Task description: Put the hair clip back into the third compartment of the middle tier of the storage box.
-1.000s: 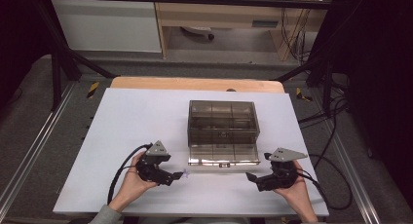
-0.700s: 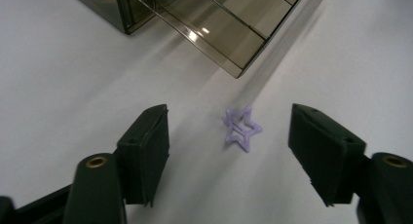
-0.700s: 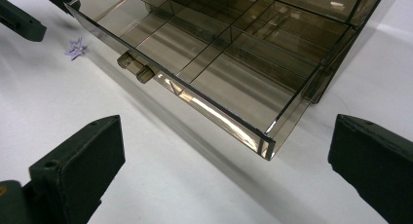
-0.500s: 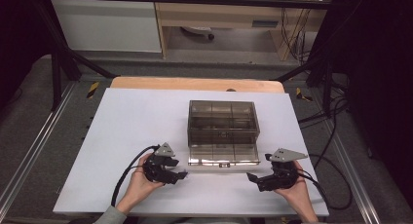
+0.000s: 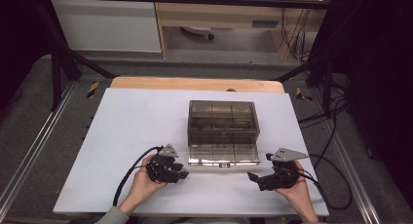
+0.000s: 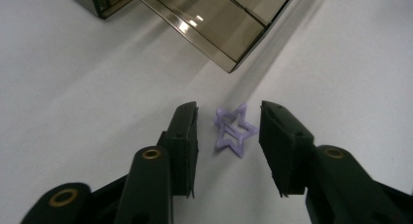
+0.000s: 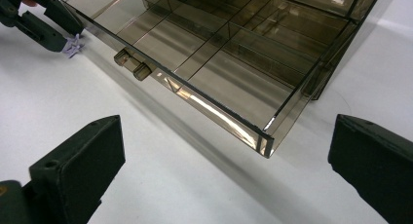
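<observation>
A small purple star-shaped clip (image 6: 234, 131) lies flat on the white table (image 5: 126, 121), just off the near left corner of a smoky clear compartment box (image 5: 222, 131) that stands open. My left gripper (image 6: 229, 109) straddles the star; its jaws have just been closing, and a thin gap still shows on each side. From above, the left gripper (image 5: 179, 171) sits low by the box's front left. My right gripper (image 5: 260, 166) rests near the box's front right, jaws wide open and empty. In the right gripper view the star (image 7: 73, 45) shows at the far left.
The box's latch (image 7: 131, 63) faces the near edge, and its dividers form several empty compartments. A wooden strip (image 5: 195, 84) borders the table's far side. Cables (image 5: 336, 185) trail off to the right of the table. White tabletop stretches left of the box.
The left gripper has shifted slightly right toward the box's near left corner, and its jaws have narrowed around the star. The right gripper has kept still.
</observation>
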The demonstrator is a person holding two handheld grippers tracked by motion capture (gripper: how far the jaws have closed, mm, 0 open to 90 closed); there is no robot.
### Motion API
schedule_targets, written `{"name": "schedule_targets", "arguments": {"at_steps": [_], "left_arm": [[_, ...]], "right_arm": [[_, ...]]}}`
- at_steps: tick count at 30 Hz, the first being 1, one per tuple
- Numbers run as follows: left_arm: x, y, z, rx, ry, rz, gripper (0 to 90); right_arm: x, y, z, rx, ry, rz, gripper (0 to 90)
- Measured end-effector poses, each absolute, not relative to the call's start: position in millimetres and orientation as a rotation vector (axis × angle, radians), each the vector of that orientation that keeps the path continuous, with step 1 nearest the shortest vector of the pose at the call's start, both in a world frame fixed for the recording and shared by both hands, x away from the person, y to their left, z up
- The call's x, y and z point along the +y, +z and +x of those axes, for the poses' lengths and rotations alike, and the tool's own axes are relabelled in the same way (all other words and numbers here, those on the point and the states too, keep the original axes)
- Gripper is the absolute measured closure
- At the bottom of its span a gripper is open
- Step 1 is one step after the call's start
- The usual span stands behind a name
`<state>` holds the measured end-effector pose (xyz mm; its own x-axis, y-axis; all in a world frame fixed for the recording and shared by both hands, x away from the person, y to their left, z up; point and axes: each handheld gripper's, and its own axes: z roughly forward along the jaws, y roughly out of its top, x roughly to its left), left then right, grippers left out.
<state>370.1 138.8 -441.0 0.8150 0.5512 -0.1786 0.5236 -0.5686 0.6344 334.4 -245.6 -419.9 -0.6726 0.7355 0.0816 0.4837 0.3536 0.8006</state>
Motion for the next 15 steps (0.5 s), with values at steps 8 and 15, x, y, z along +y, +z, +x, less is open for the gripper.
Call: {"name": "schedule_targets", "arguments": {"at_steps": [8, 15], "left_arm": [[139.3, -441.6, 372.3, 0.799, 0.039, 2.285, 67.3], [139.1, -441.8, 372.8, 0.806, 0.046, 2.285, 71.1]], "right_arm": [[-245.7, -419.6, 334.3, 2.327, 1.228, 1.082, 0.8], [-246.3, -418.9, 334.3, 2.323, 1.232, 1.084, 0.8]]}}
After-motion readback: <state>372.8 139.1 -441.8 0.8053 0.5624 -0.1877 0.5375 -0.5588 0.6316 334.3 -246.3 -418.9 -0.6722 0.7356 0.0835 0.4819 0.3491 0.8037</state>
